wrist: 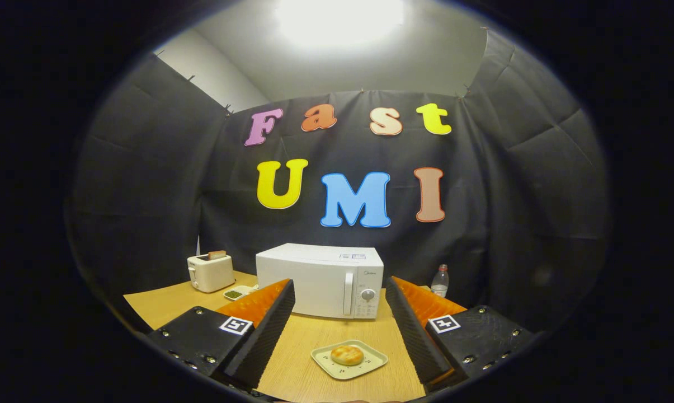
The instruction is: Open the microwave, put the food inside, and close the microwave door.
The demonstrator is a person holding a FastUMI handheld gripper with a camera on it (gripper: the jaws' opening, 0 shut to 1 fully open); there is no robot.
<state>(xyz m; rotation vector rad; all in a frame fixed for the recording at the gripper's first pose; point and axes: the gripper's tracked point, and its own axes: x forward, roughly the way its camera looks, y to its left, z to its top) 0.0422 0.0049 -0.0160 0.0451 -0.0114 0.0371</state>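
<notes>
The wooden table (163,305) carries everything here. Largest on it is the white microwave (320,280), standing at the back against the booth wall with its door closed, a vertical handle (348,294) and a dial panel on its right side. The gripper (339,305) is held above the near part of the table, facing the microwave; its two fingers are spread wide, holding nothing and touching nothing, with the microwave's front showing in the gap between them. To the left of the microwave, near it but apart, stands a white toaster (210,272) with a slice of bread poking from its slot. In front of the microwave, well toward the gripper and lying in the gap between the fingers, sits a small pale tray (370,366) with a round golden bun (347,355) on it. A clear plastic bottle (439,281) stands upright to the right of the microwave. Between toaster and microwave lies a little dish (237,292) holding something green.
</notes>
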